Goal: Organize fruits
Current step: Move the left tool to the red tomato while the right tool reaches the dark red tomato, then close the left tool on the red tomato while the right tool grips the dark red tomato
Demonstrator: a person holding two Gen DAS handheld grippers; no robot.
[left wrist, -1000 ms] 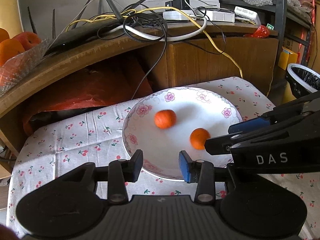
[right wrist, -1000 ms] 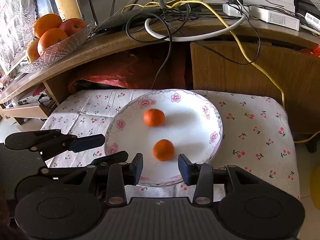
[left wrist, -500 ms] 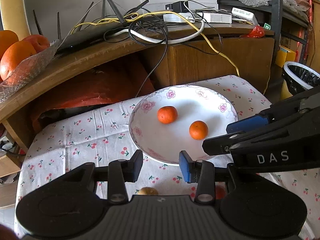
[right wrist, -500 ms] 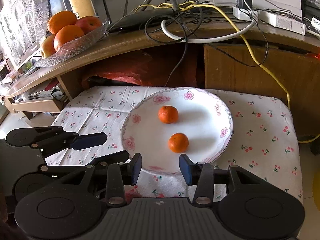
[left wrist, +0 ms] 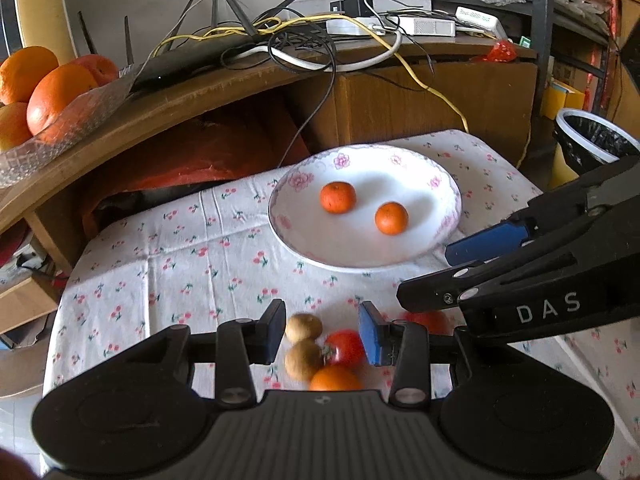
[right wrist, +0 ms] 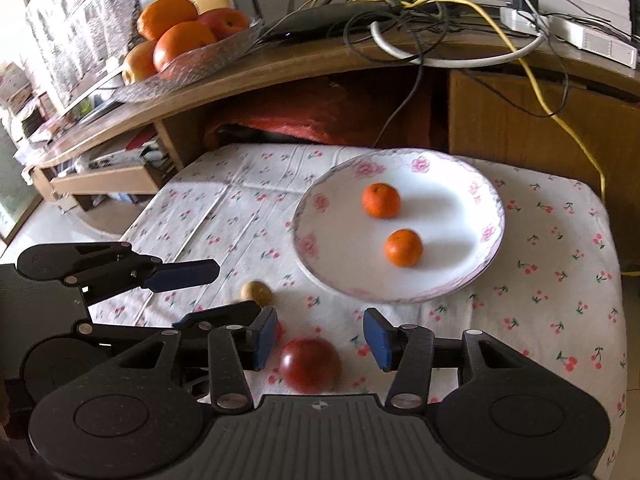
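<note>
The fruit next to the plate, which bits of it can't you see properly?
- Orange fruit, left wrist view: its lower part is hidden behind the left gripper body.
- Red fruit, right wrist view: blurred, its bottom cut off by the right gripper body.
- Second red fruit, left wrist view: mostly hidden by gripper parts.
- Brown fruits: too blurred to name.

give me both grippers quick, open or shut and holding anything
Left gripper: open, holding nothing.
Right gripper: open, holding nothing.
</note>
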